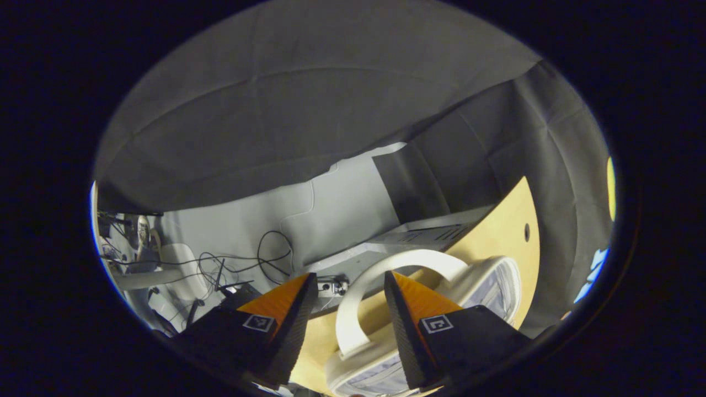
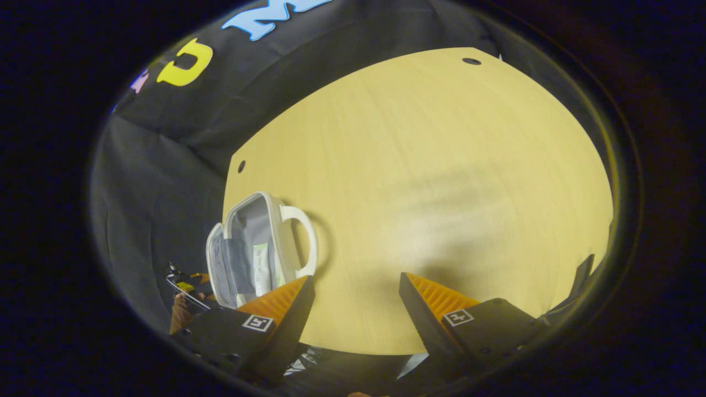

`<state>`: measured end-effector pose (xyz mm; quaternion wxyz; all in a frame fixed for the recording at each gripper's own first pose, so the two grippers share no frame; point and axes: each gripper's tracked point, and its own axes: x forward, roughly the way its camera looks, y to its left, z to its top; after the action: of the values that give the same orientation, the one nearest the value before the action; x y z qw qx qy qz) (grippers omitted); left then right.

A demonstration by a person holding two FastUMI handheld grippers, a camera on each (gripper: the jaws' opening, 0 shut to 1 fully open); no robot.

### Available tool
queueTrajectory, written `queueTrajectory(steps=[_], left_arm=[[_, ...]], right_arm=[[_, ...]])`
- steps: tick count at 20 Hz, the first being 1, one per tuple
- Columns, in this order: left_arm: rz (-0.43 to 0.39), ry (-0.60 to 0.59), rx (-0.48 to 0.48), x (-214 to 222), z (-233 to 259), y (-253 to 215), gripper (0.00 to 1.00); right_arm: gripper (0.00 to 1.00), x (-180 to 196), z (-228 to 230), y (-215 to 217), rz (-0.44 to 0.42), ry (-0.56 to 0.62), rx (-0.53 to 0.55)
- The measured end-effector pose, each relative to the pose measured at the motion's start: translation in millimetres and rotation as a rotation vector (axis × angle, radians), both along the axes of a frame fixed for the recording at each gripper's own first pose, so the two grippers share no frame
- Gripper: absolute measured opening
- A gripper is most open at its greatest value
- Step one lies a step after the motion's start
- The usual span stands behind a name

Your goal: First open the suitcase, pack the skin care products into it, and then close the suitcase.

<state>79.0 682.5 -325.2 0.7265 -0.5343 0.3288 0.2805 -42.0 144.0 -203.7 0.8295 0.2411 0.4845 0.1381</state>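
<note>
A pale wooden bench stands against black cloth. A white suitcase lies open near its edge, contents hard to make out. Left tool gapes around the suitcase handle; right tool is released, grasping nothing.

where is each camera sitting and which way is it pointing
left gripper view: rides the left hand-held gripper, low at the table edge, facing over the suitcase and its handle toward the booth wall; its own open fingers show.
right gripper view: rides the right hand-held gripper, above the table, looking down; open fingers show.
shared: suitcase, table.
</note>
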Motion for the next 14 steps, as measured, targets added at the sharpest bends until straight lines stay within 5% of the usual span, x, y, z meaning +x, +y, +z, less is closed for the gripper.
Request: queueTrajectory(steps=[7, 11, 14], left_arm=[[-0.066, -0.07, -0.121, 17, -12, -27, 0.74], [0.009, -0.23, -0.215, 41, -6, -20, 0.74], [0.046, -0.331, -0.174, 41, 20, -13, 0.29]], right_arm=[[0.95, -9, -8, -18, -0.027, 0.042, -0.042], [0.95, -7, -8, -2, -0.034, 0.069, 0.013], [0.95, -11, -13, 6, -0.004, 0.073, 0.009]])
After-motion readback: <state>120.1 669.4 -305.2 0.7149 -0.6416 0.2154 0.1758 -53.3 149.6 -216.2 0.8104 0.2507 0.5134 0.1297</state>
